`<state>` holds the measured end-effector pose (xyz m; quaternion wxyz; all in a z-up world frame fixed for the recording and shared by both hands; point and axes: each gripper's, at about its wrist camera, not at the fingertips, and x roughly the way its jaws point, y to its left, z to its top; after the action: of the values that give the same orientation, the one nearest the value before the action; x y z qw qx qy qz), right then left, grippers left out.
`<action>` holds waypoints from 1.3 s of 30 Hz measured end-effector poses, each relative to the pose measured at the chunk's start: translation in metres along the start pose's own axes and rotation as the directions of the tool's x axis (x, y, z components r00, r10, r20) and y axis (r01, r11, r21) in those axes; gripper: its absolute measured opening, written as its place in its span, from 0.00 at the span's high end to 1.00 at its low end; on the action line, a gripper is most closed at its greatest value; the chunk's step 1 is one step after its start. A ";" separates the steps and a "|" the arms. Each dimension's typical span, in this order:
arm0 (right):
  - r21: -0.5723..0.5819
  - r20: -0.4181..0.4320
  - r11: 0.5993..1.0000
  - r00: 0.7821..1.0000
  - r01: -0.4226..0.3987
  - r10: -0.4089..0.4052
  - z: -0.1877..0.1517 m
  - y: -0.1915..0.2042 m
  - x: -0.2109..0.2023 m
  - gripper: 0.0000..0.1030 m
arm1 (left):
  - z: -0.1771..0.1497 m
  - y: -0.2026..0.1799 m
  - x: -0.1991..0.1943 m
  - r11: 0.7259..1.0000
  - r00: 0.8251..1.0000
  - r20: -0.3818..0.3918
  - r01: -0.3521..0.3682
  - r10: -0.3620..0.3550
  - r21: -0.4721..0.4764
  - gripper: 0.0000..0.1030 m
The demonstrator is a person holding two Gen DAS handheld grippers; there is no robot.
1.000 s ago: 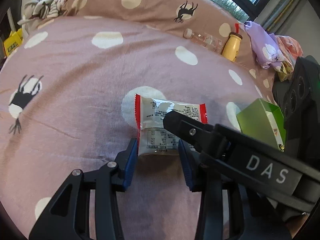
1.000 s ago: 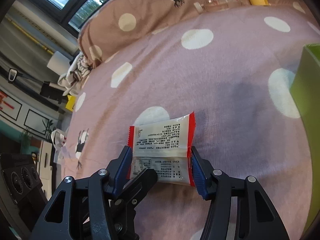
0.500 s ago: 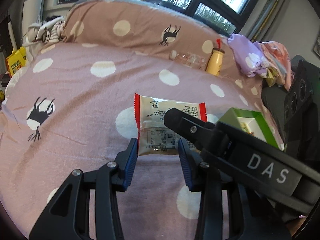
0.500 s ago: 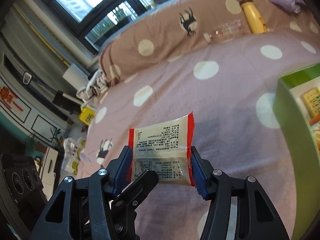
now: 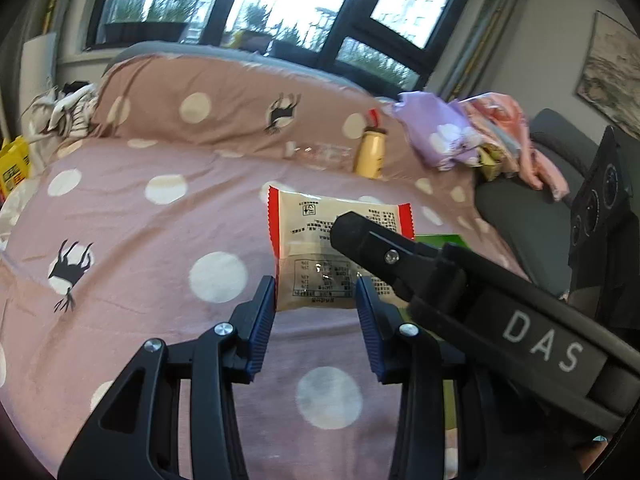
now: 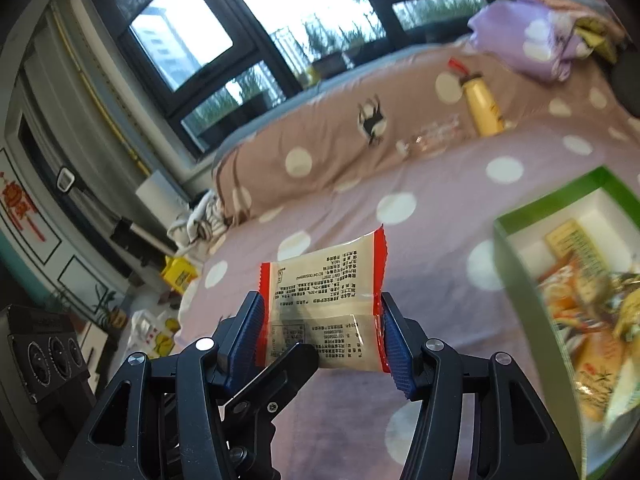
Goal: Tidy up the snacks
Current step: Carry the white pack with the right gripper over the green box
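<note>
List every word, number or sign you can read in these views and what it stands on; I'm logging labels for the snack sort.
"DAS": white letters on the right gripper body, seen in the left wrist view.
Snack packet: black print and a table, too small to read.
Packets inside the green box: blurred, unreadable.
Yellow bottle: no legible text.
Red sign on the wall: unreadable.
Yellow bag at the bedside: print unreadable.

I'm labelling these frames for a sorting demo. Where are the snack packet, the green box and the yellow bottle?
snack packet (image 6: 320, 300), right wrist view, middle of its printed back.
green box (image 6: 516, 264), right wrist view, its near green wall.
yellow bottle (image 5: 370, 156), left wrist view, middle of its body.
</note>
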<state>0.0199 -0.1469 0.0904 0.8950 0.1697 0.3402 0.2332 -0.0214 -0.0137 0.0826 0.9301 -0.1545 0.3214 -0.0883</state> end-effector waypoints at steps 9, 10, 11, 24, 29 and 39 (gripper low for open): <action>0.012 0.097 0.999 0.995 0.035 -0.036 0.000 -0.009 -0.047 0.42 | -0.001 -0.037 -0.018 0.994 0.997 0.042 0.061 -0.065 0.091 0.62; 0.017 0.103 0.999 0.994 0.038 -0.040 -0.001 -0.012 -0.050 0.42 | -0.002 -0.041 -0.018 0.993 0.997 0.040 0.066 -0.070 0.098 0.62; 0.024 0.108 0.999 0.993 0.042 -0.044 -0.001 -0.014 -0.053 0.42 | -0.003 -0.043 -0.018 0.992 0.997 0.039 0.069 -0.074 0.105 0.62; 0.085 0.165 0.989 0.977 0.121 -0.134 -0.001 -0.046 -0.092 0.42 | -0.009 -0.087 -0.005 0.971 0.986 0.018 0.157 -0.163 0.177 0.62; 0.122 0.177 0.978 0.966 0.168 -0.188 0.000 -0.059 -0.099 0.42 | -0.013 -0.098 0.005 0.965 0.979 0.013 0.198 -0.203 0.174 0.62; 0.178 0.163 0.959 0.954 0.222 -0.252 0.002 -0.086 -0.104 0.42 | -0.017 -0.117 0.026 0.953 0.970 -0.026 0.244 -0.243 0.181 0.62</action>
<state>-0.0216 -0.2740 0.1075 0.9279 0.2186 0.2913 0.0795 -0.0194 -0.1345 0.0956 0.9218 -0.1066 0.2921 -0.2316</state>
